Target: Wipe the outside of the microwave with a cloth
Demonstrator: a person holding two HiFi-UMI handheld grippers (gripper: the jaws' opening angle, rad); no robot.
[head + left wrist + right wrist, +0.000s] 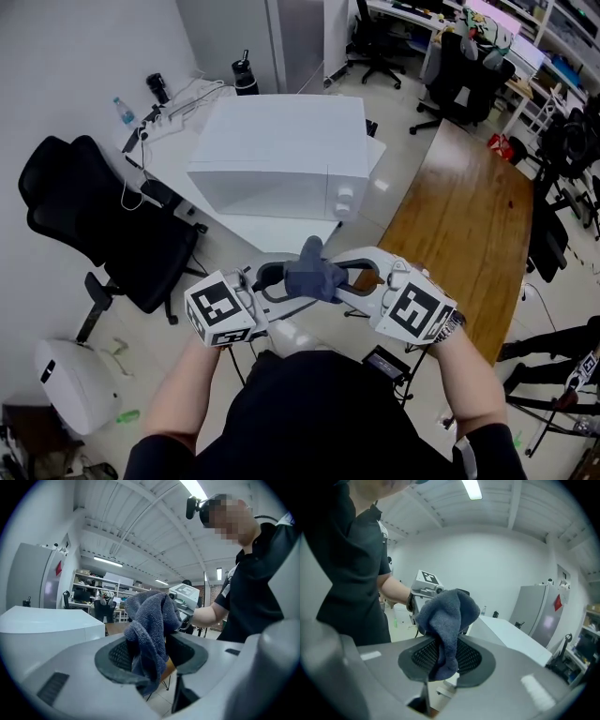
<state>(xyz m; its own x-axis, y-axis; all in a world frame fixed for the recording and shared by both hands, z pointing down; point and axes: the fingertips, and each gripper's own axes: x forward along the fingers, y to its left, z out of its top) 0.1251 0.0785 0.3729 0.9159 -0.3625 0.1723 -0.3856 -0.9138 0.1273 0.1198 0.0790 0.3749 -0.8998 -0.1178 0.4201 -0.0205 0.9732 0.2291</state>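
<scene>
I have both grippers raised in front of me, tips meeting at the cloth [314,272], which sits bunched between them near the middle of the head view.

My right gripper [447,657] is closed on the cloth. In its own view both ribbed pads press on a fold of it. The bulk bulges above the jaws at 12 o'clock and a short tail hangs out at 6 o'clock.

My left gripper [151,654] stands fairly wide open. The same cloth hangs down between its jaws and lies against the pad at 9 o'clock. The pad at 3 o'clock stands clear of it, with a gap showing lower down. Only the right gripper has a hold on the cloth.

In the head view the microwave [281,155] is at 12 o'clock from the grippers and well apart from them and the cloth. It is white, its door is shut, and two knobs sit at the right end of its front. It stands on a white table [169,159]. In the left gripper view it shows at 9 o'clock, and in the right gripper view at 3 o'clock.

In the head view a wooden table [459,206] runs off at 2 o'clock from the grippers. A black chair [94,206] stands at 10 o'clock, beside the white table.
</scene>
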